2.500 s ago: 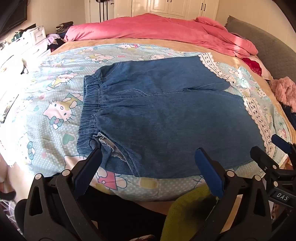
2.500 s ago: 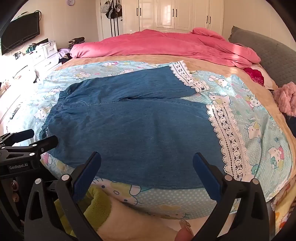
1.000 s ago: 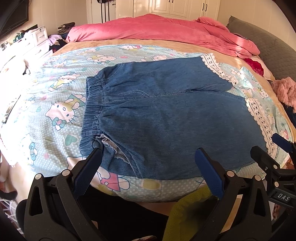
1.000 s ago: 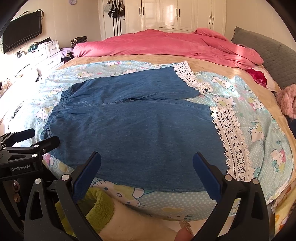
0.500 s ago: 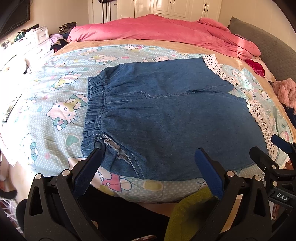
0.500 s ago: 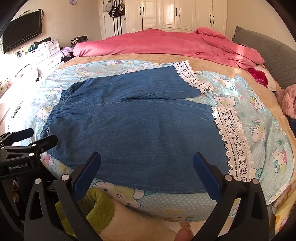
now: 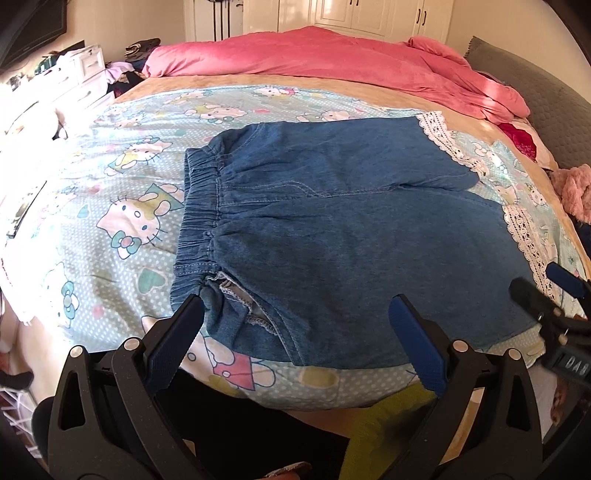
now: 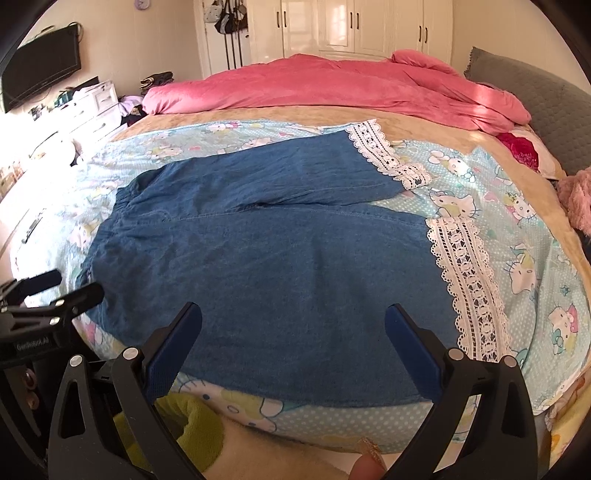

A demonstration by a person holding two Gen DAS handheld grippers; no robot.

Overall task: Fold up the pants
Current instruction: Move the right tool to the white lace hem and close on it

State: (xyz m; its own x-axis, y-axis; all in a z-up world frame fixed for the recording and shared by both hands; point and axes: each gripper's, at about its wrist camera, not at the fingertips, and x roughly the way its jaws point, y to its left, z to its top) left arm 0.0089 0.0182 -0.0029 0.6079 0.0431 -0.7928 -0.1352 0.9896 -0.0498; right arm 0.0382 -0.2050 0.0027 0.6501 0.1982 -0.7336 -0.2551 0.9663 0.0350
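The bed [image 7: 122, 229] fills both views, with a pink blanket [image 7: 332, 62] at 12 o'clock. The pants [image 7: 351, 243] lie flat in the middle of the bed, waistband at 9 o'clock, lace hems at 3 o'clock. The left tool [image 7: 295, 325] and the right tool [image 8: 293, 332] hover at 6 o'clock, both wide open and empty.

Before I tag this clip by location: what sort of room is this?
Most likely a home bedroom. The blue denim pants with white lace hems lie on a bed with a pale blue cartoon-cat sheet and a rumpled pink duvet, with white wardrobe doors behind.
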